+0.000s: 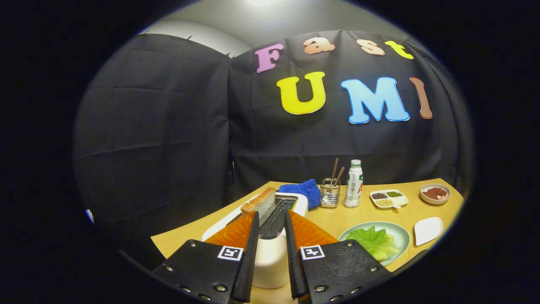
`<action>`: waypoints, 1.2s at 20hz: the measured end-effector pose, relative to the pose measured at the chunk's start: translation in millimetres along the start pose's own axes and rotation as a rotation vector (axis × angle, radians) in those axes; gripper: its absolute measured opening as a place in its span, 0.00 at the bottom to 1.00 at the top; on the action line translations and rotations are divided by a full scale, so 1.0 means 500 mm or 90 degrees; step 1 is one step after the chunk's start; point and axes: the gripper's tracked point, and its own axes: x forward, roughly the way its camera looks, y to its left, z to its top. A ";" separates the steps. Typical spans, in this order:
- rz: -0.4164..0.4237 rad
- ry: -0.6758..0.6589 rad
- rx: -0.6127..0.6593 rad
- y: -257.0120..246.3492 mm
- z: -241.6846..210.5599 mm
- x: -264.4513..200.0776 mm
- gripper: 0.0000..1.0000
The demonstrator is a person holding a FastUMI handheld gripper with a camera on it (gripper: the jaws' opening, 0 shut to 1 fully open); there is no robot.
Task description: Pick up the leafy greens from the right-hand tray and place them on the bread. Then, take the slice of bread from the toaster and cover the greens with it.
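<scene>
While the gripper (270,219) hovers over the toaster (270,253) (bread slice (259,202) upright), its jaws stand released.

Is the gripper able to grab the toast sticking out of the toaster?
Probably yes: the bread slice stands up out of the white toaster, just ahead of the open gripper, slightly beside its gap. Nothing blocks it.
</scene>
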 end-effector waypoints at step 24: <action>-0.065 0.009 -0.038 0.047 -0.016 0.104 0.04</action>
